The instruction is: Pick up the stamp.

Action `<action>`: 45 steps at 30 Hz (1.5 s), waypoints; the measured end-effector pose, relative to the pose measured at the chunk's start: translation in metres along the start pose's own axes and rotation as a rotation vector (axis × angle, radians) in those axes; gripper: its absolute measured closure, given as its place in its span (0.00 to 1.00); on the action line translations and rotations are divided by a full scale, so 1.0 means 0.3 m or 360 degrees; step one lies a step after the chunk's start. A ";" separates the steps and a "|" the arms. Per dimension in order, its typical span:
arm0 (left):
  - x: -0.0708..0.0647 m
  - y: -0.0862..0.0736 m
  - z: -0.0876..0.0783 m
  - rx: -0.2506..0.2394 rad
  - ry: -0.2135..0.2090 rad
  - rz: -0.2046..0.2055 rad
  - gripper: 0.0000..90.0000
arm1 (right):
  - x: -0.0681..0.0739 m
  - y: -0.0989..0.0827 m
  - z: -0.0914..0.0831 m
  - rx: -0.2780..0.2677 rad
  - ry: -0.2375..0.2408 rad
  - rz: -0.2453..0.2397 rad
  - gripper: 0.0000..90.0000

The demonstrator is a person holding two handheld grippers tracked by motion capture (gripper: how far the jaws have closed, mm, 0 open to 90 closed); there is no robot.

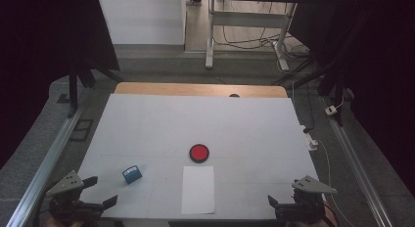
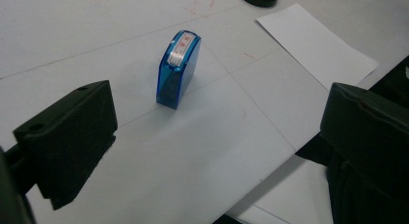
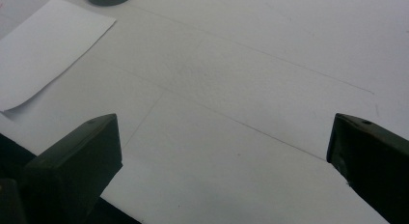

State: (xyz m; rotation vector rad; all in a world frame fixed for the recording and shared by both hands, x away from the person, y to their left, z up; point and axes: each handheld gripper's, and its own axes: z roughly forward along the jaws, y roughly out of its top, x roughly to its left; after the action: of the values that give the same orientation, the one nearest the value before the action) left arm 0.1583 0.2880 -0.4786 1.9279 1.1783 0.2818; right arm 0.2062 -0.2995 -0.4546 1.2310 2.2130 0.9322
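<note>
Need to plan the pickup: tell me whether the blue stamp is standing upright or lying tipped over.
Upright. The blue stamp stands on its narrow base on the white table cover, labelled top facing up, apart from the sheet of paper.

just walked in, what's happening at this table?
Nothing is held at this moment. A person has a claw in each hand at the near edge of the white table, both with jaws wide open and empty. The left claw points at a blue stamp standing upright just ahead of it. The right claw faces bare table. A paper sheet lies between them, with a red ink pad just beyond it.
</note>
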 end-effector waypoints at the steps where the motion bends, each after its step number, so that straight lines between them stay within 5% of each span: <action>1: -0.002 0.000 0.000 0.0003 0.0009 0.0009 0.00 | 0.000 0.000 0.000 0.0000 0.0000 0.0000 0.00; 7: -0.012 0.002 0.005 0.0021 0.0026 0.0045 0.00 | -0.022 -0.003 -0.005 -0.0034 0.0038 0.0082 0.00; 33: -0.014 0.006 0.003 0.0030 0.0042 0.0049 0.00 | -0.019 0.003 0.003 -0.0005 0.0063 0.0056 0.00; 45: -0.006 0.032 0.010 0.0006 -0.0033 0.0094 0.00 | -0.021 0.003 0.005 -0.0003 0.0065 0.0069 0.00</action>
State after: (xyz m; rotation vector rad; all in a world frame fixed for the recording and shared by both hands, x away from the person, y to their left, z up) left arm 0.1651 0.2830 -0.4729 1.9667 1.1106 0.2908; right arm 0.2109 -0.3040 -0.4546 1.2743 2.2242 0.9843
